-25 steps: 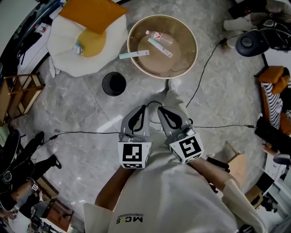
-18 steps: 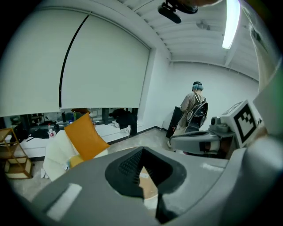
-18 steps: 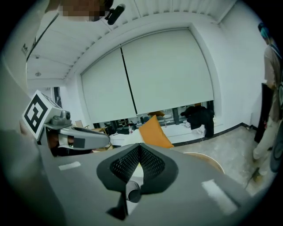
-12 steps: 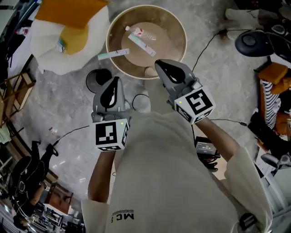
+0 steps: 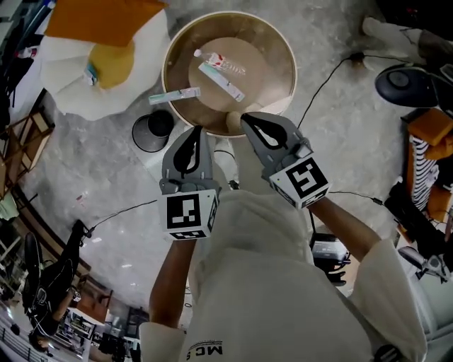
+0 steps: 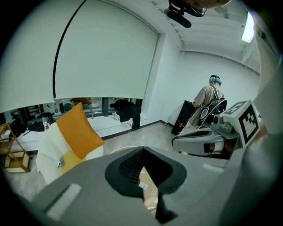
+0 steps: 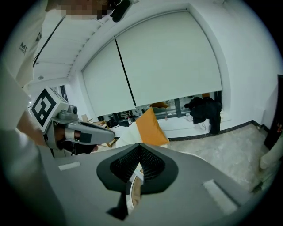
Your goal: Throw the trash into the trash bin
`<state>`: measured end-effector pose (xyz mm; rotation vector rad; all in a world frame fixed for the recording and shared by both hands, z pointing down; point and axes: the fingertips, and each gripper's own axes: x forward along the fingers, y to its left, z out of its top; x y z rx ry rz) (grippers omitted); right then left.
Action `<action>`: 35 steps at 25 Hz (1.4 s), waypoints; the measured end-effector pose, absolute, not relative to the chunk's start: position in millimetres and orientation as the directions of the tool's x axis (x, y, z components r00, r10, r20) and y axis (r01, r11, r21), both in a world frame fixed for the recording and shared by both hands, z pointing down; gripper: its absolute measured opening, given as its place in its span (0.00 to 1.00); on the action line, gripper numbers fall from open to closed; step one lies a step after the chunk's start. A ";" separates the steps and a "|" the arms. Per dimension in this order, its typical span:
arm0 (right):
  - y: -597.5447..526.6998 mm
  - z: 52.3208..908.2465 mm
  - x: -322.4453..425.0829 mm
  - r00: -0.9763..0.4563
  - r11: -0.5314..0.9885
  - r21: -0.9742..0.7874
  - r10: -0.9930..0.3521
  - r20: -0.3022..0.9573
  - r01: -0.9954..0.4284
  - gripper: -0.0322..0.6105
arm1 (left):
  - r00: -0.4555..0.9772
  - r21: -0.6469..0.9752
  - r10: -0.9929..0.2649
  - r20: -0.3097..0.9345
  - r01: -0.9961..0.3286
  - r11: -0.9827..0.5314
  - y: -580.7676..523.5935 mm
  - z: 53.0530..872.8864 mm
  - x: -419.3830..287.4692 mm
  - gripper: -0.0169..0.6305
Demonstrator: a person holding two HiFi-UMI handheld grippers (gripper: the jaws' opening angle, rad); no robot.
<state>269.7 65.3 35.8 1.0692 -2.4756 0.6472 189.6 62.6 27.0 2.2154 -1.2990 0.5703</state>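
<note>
Left gripper [image 5: 198, 130]: held at the near rim of the round wooden table [image 5: 286, 51]. Its jaws are pressed together with nothing between them.
Right gripper [image 5: 245, 117]: beside the left one, its tips over the same near rim. Its jaws are also pressed together and empty.
Trash: all of it lies on the table, well ahead of both grippers. A flat tube [image 5: 221, 81] is near the middle, and a small bottle [image 5: 221, 62] with a red label is just beyond it. A long pale box [image 5: 174, 95] rests across the left rim.
Trash bin [image 5: 151, 131]: black and round, it stands on the floor just beside the table's left near edge, to the left of the left gripper. Its inside is too dark to read.
Surroundings: a white seat [image 5: 67, 81] with an orange cushion [image 5: 106, 18] stands left of the table. A black cable [image 5: 322, 81] trails over the grey floor [image 5: 340, 141].
</note>
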 end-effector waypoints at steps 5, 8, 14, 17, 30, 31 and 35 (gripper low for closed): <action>54.5 76.4 262.0 -0.660 0.614 -0.294 -0.535 0.528 -0.733 0.08 | 0.433 0.215 -0.656 0.619 -0.896 -0.388 50.9 67.7 191.8 0.03; 47.4 103.5 255.6 -0.651 0.630 -0.270 -0.512 0.560 -0.728 0.09 | 0.420 0.223 -0.652 0.631 -0.904 -0.365 48.1 93.8 187.7 0.03; 44.1 168.0 244.9 -0.653 0.683 -0.247 -0.434 0.621 -0.688 0.20 | 0.394 0.241 -0.609 0.689 -0.916 -0.321 52.1 150.3 181.0 0.03; 44.2 206.5 245.8 -0.638 0.682 -0.250 -0.403 0.656 -0.688 0.24 | 0.384 0.225 -0.599 0.703 -0.919 -0.324 52.5 179.2 177.4 0.03; 41.4 349.8 268.1 -0.499 0.639 -0.189 -0.348 0.794 -0.746 0.23 | 0.368 0.231 -0.569 0.735 -0.926 -0.300 34.6 287.9 183.5 0.03; 40.3 359.6 269.1 -0.489 0.633 -0.187 -0.344 0.802 -0.751 0.23 | 0.369 0.233 -0.564 0.739 -0.925 -0.301 33.9 296.4 185.0 0.03; 39.0 392.3 270.7 -0.464 0.619 -0.182 -0.330 0.822 -0.764 0.24 | 0.384 0.251 -0.538 0.750 -0.919 -0.305 37.6 327.7 191.6 0.03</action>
